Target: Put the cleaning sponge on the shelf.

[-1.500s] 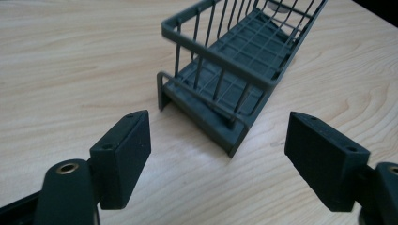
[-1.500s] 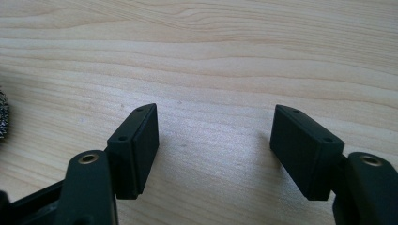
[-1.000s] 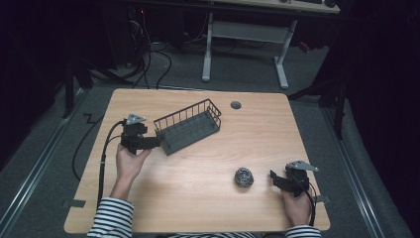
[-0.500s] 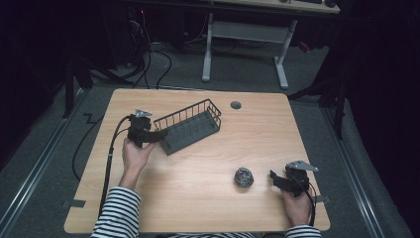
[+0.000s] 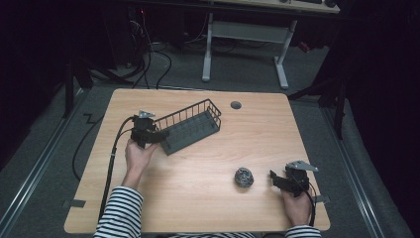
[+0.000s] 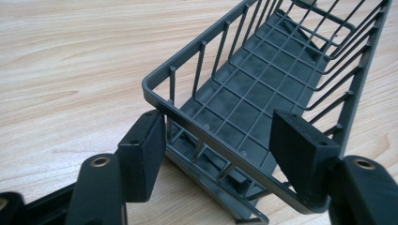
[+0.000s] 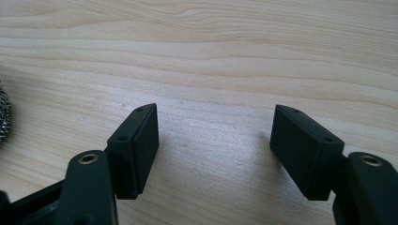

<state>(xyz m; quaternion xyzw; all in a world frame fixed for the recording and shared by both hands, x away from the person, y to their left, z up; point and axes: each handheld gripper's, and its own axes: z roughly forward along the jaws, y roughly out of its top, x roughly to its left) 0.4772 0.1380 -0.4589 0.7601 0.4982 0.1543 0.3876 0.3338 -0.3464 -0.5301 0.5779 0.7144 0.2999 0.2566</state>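
A: The room around is dark, with cables on the grey floor; only the wooden table (image 5: 198, 198) is lit. Where are you now?

B: My left gripper (image 5: 157, 135) is at the near-left end of the grey wire basket (image 5: 190, 126). The jaws are spread wide and stand on both sides of the short end wall, one outside the corner and one inside over the grid floor. In the left gripper view the basket rim (image 6: 206, 129) passes between my pads (image 6: 141, 157), but they do not press it yet.

A: How does the basket lie?

B: Its long axis runs from my left gripper away to the far right, toward the small round cap (image 5: 236, 105) in the table. It looks tilted, the near end a little lifted.

A: And the other hand?

B: My right gripper (image 5: 275, 179) rests near the front-right edge, jaws released and holding nothing. The steel scrubber (image 5: 243, 177) is just beside it, to its left, well apart from the basket. So the left hand is nearer to the basket, the right to the scrubber.
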